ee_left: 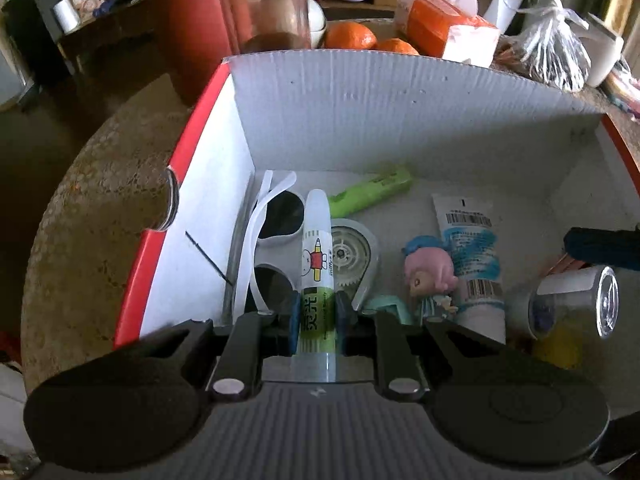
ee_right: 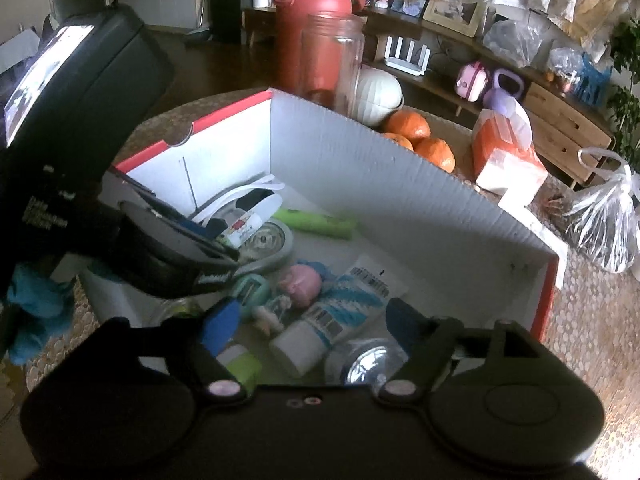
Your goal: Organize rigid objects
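My left gripper [ee_left: 318, 312] is shut on a white-and-green marker pen [ee_left: 318, 240] with a cartoon rabbit on it. It holds the pen low inside a white cardboard box [ee_left: 360, 112] with red outer sides, over white sunglasses [ee_left: 276, 216] and a correction tape [ee_left: 352, 252]. Also in the box are a green highlighter [ee_left: 372, 192], a pink-haired figurine [ee_left: 430, 272] and a blue-and-white tube [ee_left: 472, 248]. My right gripper [ee_right: 312, 326] stands open above the tube [ee_right: 332, 316] and a small clear bottle [ee_right: 366, 362], its pads touching neither.
The box sits on a round table with a pebbled cover [ee_left: 100, 200]. Behind the far wall stand oranges [ee_left: 350, 36], an orange tissue pack [ee_left: 448, 24], a tied plastic bag [ee_left: 556, 56], a clear glass [ee_right: 332, 60] and a red flask [ee_right: 312, 20].
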`<action>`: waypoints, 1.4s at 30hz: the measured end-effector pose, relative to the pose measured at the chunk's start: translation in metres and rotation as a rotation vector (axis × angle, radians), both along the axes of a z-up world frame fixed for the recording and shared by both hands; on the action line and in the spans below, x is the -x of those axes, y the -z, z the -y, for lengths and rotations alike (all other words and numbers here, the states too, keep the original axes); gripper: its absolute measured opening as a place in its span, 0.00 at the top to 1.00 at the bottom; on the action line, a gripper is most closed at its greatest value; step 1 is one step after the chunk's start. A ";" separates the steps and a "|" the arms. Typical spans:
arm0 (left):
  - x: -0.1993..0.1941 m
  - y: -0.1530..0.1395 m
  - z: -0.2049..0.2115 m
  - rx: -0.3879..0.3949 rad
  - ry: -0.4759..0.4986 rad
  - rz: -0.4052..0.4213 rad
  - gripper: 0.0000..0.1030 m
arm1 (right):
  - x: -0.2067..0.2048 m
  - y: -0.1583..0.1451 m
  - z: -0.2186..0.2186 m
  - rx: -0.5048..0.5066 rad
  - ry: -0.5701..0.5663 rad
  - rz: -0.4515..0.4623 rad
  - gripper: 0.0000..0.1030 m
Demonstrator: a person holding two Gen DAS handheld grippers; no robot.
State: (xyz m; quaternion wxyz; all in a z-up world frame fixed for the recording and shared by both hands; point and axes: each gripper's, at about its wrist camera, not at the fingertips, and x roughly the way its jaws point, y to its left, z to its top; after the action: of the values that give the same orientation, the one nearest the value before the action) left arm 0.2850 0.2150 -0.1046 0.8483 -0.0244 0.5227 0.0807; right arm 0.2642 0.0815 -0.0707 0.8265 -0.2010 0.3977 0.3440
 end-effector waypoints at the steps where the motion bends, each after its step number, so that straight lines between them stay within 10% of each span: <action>1: 0.000 0.000 0.001 -0.005 0.001 0.000 0.83 | 0.000 0.000 0.001 -0.005 0.001 -0.003 0.18; 18: 0.031 -0.037 0.015 -0.020 0.012 0.098 0.82 | 0.023 -0.031 0.037 -0.086 0.045 0.023 0.08; 22: 0.040 -0.049 0.020 -0.005 0.004 0.125 0.69 | 0.032 -0.043 0.046 -0.110 0.051 0.040 0.08; 26: 0.051 -0.059 0.026 -0.020 -0.002 0.163 0.31 | 0.040 -0.053 0.057 -0.138 0.065 0.052 0.05; 42: 0.106 -0.096 0.060 -0.022 0.042 0.279 0.19 | 0.077 -0.087 0.119 -0.335 0.077 0.079 0.00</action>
State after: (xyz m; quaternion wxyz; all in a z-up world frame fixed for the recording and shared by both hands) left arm 0.1787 0.1552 -0.0082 0.9146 -0.0152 0.3989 0.0646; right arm 0.1875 -0.0377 0.0160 0.8759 -0.0585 0.3093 0.3656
